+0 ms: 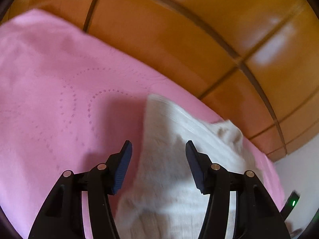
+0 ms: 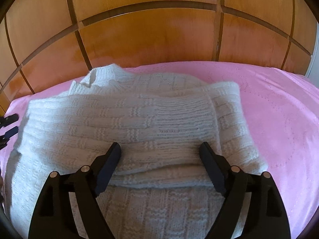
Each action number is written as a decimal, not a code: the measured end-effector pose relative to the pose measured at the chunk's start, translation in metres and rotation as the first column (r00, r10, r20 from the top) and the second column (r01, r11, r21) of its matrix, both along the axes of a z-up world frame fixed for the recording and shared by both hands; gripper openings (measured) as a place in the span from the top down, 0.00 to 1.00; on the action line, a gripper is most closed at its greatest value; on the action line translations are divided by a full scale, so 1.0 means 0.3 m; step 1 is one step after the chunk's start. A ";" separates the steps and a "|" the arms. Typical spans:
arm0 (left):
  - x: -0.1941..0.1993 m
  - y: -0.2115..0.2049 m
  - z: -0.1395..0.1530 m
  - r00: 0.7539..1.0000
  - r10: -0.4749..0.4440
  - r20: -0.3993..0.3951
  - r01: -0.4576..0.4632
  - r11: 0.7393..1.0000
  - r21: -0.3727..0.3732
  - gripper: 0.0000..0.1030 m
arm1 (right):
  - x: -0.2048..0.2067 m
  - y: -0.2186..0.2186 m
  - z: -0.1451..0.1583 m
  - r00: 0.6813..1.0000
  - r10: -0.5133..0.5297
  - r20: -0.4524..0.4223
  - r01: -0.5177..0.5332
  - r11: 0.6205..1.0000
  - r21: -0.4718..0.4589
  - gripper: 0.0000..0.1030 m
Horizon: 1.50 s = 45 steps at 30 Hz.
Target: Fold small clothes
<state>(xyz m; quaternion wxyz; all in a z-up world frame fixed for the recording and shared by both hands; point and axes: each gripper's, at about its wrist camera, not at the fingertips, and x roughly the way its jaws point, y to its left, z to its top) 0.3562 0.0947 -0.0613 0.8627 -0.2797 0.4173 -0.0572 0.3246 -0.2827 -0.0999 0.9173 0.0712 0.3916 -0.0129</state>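
Note:
A white knitted sweater (image 2: 123, 123) lies on a pink bedspread (image 2: 279, 119), with one sleeve folded across its body and the collar at the far end. My right gripper (image 2: 160, 151) is open and empty, its jaws wide apart just above the near part of the sweater. My left gripper (image 1: 159, 149) is open and empty over an edge of the same sweater (image 1: 173, 179), which looks blurred in the left wrist view. The left gripper's fingertips (image 2: 10, 125) show at the left edge of the right wrist view, beside the sweater.
A wooden panelled wardrobe (image 2: 149, 35) stands right behind the bed. The pink bedspread (image 1: 49, 99) stretches left of the sweater in the left wrist view. A white wall (image 1: 299, 163) shows at the right. A dark device with a green light (image 1: 293, 202) is at the lower right.

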 end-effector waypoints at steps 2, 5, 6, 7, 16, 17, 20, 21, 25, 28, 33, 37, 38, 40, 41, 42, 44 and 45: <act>0.042 -0.010 -0.006 1.000 0.002 -0.025 -0.002 1.000 0.010 0.47 | 0.000 0.000 0.000 1.000 0.000 0.001 0.000 1.000 0.000 0.20; 0.078 -0.043 -0.026 0.998 0.029 -0.048 -0.019 0.981 0.191 0.47 | 0.009 0.009 -0.002 1.000 0.001 0.000 -0.001 1.000 -0.007 0.18; 0.082 -0.065 -0.029 0.999 0.034 -0.028 -0.026 0.968 0.250 0.47 | 0.012 0.012 -0.003 1.000 0.002 0.000 -0.002 1.000 -0.008 0.17; 0.082 -0.096 -0.029 0.999 0.034 -0.014 -0.028 0.946 0.322 0.47 | 0.010 0.011 -0.003 1.000 0.000 0.001 0.000 1.000 -0.010 0.17; -0.121 -0.118 0.065 0.997 0.077 0.028 -0.082 0.924 0.375 0.41 | 0.016 0.015 -0.011 1.000 -0.003 0.000 0.003 1.000 -0.012 0.15; -0.160 -0.116 0.069 0.997 0.063 0.036 -0.072 0.922 0.380 0.41 | 0.015 0.015 -0.009 1.000 -0.003 0.001 0.003 1.000 -0.014 0.15; -0.295 -0.134 0.105 0.997 0.022 0.071 -0.048 0.917 0.395 0.33 | 0.012 0.020 -0.004 1.000 -0.007 -0.002 0.007 1.000 -0.024 0.14; -0.357 -0.143 0.117 0.997 0.004 0.083 -0.037 0.915 0.402 0.33 | 0.009 0.023 0.003 1.000 -0.011 -0.004 0.011 0.999 -0.030 0.10; -0.532 -0.154 0.125 0.993 -0.045 0.105 -0.003 0.911 0.413 0.33 | -0.059 0.032 0.043 1.000 -0.018 -0.009 0.018 1.000 -0.023 0.02; -0.630 -0.179 0.119 0.990 -0.092 0.110 0.035 0.898 0.440 0.33 | -0.139 0.036 0.051 1.000 0.004 -0.025 -0.004 1.000 -0.004 0.02; -0.745 -0.174 0.115 0.983 -0.148 0.111 0.080 0.883 0.462 0.33 | -0.284 0.008 0.056 0.999 0.014 -0.032 -0.016 0.999 -0.042 0.02; -0.816 -0.171 0.098 0.981 -0.164 0.101 0.100 0.882 0.461 0.33 | -0.395 -0.052 0.030 0.998 -0.014 -0.063 0.009 0.997 -0.076 0.02; -0.826 -0.170 0.093 0.981 -0.167 0.096 0.105 0.882 0.460 0.33 | -0.423 -0.074 0.022 0.997 -0.028 -0.071 0.023 0.998 -0.064 0.02; -0.850 -0.166 0.085 0.983 -0.163 0.081 0.110 0.885 0.453 0.33 | -0.470 -0.110 0.006 0.995 -0.050 -0.083 0.048 0.998 -0.028 0.02; -0.855 -0.163 0.081 0.984 -0.163 0.075 0.113 0.888 0.445 0.33 | -0.494 -0.128 -0.007 0.994 -0.055 -0.097 0.055 0.998 0.001 0.02; -0.862 -0.162 0.078 0.984 -0.164 0.072 0.116 0.889 0.443 0.33 | -0.519 -0.141 -0.019 0.993 -0.057 -0.106 0.060 0.998 0.028 0.02; -0.878 -0.160 0.072 0.984 -0.163 0.071 0.114 0.886 0.450 0.33 | -0.559 -0.148 -0.028 0.993 -0.058 -0.100 0.063 0.997 0.050 0.02; -0.884 -0.160 0.070 0.984 -0.165 0.070 0.117 0.885 0.452 0.33 | -0.578 -0.147 -0.029 0.994 -0.055 -0.098 0.060 0.997 0.053 0.02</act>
